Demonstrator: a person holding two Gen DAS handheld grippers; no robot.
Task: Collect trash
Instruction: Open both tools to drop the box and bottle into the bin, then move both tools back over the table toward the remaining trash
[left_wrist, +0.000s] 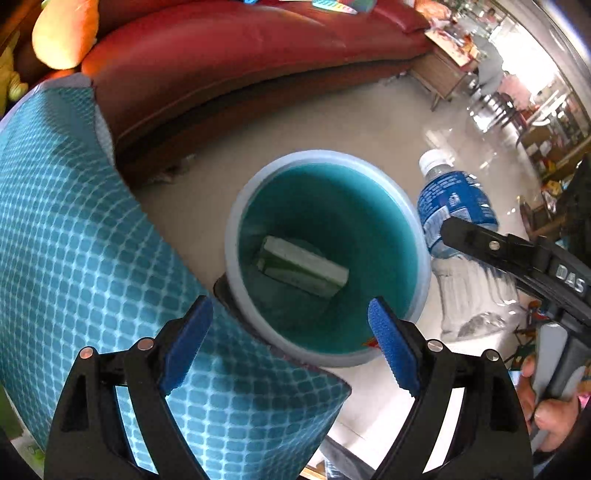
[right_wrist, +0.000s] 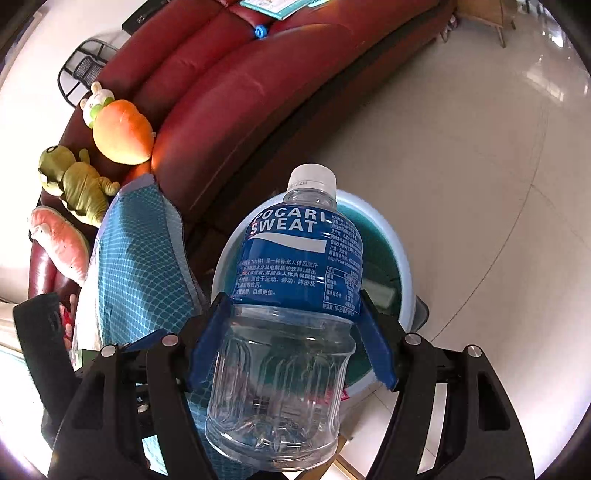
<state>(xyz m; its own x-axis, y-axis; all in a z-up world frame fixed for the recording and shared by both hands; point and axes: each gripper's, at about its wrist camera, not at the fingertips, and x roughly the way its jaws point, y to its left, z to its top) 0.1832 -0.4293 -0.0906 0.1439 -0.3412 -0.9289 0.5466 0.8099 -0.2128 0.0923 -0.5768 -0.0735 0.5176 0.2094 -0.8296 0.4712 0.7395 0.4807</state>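
An empty Pocari Sweat bottle (right_wrist: 291, 295) is gripped at its middle by the right gripper (right_wrist: 293, 339), its jaws closed on it, and is held above the rim of a teal bin (left_wrist: 236, 236) on the floor. A green-and-white carton (left_wrist: 304, 267) lies inside the bin. The left gripper (left_wrist: 291, 343) hangs empty over the bin, jaws spread wide. A blue checkered cushion (left_wrist: 74, 258) crowds the bin's left side, and a red sofa (left_wrist: 229, 55) is seen behind.

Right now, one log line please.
right gripper: shut on bottle | left gripper: open, empty | bin: holds box
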